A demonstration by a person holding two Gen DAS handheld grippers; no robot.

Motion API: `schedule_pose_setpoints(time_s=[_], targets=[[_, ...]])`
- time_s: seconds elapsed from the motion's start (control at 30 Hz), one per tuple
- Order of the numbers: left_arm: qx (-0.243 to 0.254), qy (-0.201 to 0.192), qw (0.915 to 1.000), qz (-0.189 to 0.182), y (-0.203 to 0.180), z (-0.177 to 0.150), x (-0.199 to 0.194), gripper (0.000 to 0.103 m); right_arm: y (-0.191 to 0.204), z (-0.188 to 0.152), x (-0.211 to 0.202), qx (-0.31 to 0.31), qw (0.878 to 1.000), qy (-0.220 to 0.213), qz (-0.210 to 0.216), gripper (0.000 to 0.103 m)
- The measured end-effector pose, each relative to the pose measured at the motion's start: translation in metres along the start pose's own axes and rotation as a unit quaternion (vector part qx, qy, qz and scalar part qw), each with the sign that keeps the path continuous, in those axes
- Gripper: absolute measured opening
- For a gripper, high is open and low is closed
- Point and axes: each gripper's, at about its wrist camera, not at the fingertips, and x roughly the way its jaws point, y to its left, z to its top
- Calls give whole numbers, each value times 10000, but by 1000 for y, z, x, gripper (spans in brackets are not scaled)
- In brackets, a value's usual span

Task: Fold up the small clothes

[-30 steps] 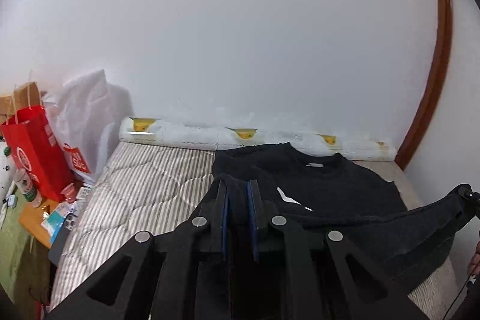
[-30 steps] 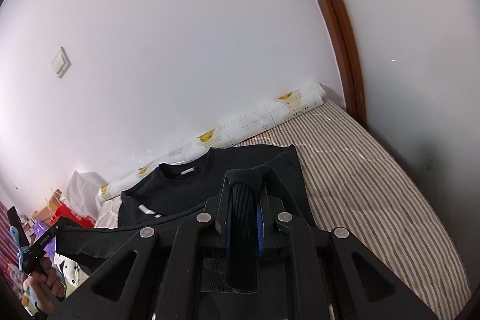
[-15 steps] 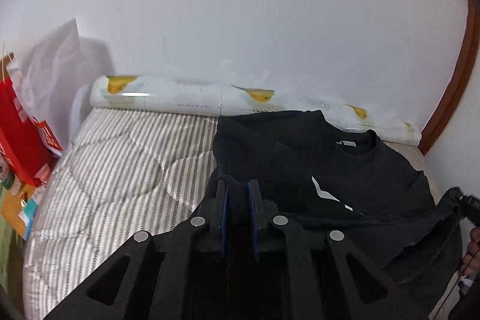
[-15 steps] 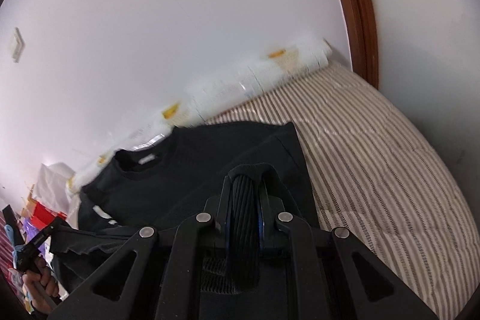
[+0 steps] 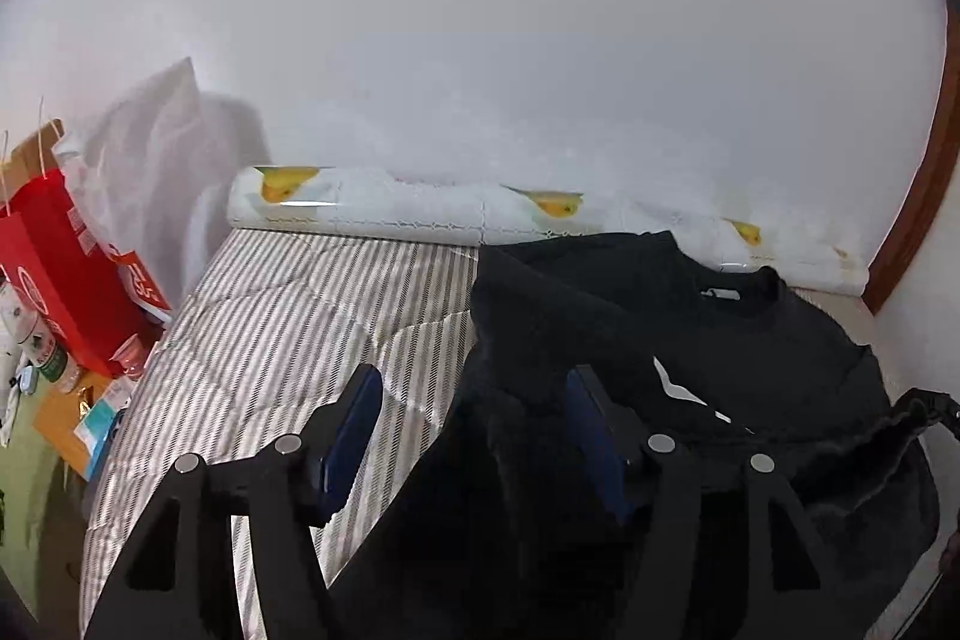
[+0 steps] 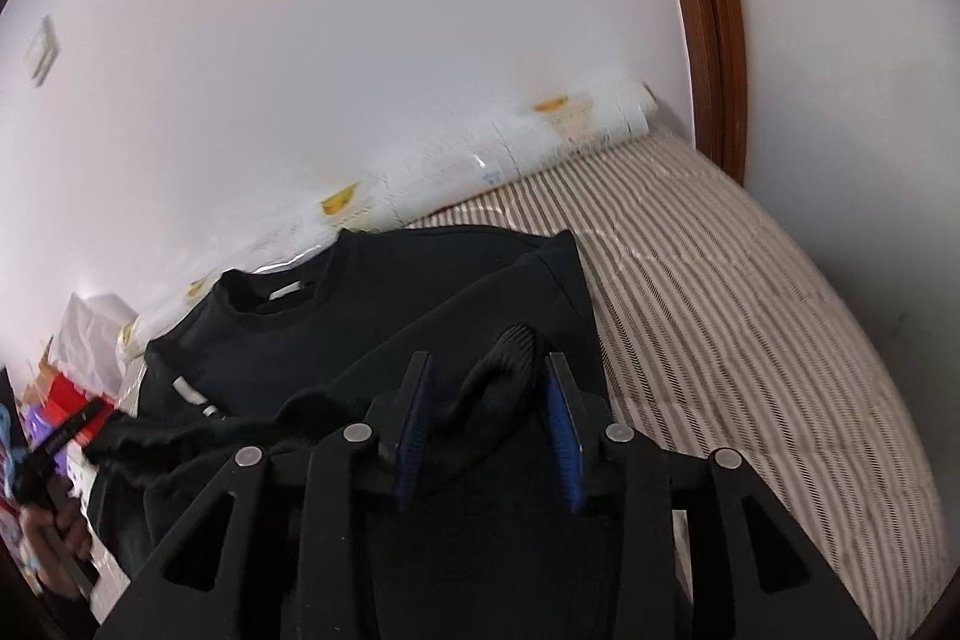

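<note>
Your left gripper has its jaws apart, they have just been opening; black fabric bunches between them, nearer the right blue pad, and the left pad sits clear over the striped bedcover. Your right gripper is also parted, jaws just been opening, with the ribbed hem of the black sweatshirt looped loose between the blue pads, neither pad pressing it. The sweatshirt lies on the bedcover, collar toward the far wall, lower half folded up over the chest, a white mark showing near the fold. In the left wrist view it sits right of centre with bare striped cover to its left; in the right wrist view bare cover is to its right. A white roll with yellow prints lies along the far edge against the wall. A red paper bag and a white plastic bag stand off the bed's left side. Brown door trim runs up at far right.
</note>
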Motion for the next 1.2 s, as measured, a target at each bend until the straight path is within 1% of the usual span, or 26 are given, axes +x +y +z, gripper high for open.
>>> schedule_pose_setpoints(time_s=[0.17,0.3,0.4,0.5,0.67,0.73,0.87,0.93,1.0,1.03,1.1,1.17,1.2], targets=[[4,-175,9998,-94,7,-7,-26,65,16,-13,-30,-346,9992,-128,159,37],[31,-149,9996,-232,8,-19,-37,66,26,-27,-39,-606,9979,-87,205,37],[76,-42,9996,-268,7,-32,-36,66,29,-37,-35,-692,9973,65,254,37],[154,188,9990,-386,2,-45,-27,66,33,-45,-22,-785,9965,241,143,37],[446,427,9970,-459,-15,-56,-8,66,34,-43,4,-789,9958,471,9,37],[552,461,9964,-440,-22,-53,2,66,34,-38,16,-757,9955,565,-39,37],[523,398,9965,-509,-29,-37,18,66,31,-21,42,-650,9951,706,-229,37],[477,291,9972,-501,-31,-25,24,66,28,-11,51,-615,9951,711,-292,37],[412,187,9981,-420,-31,-11,31,66,24,1,60,-569,9951,706,-391,37],[380,167,9984,-387,-30,-7,34,66,23,6,63,-549,9950,713,-430,37],[299,134,9985,-446,-27,1,38,66,20,14,68,-485,9955,689,-444,37],[293,154,9985,-431,-25,2,42,66,17,19,70,-492,9957,659,-429,37],[315,191,9985,-415,-25,3,46,66,16,20,71,-505,9957,640,-440,39]])
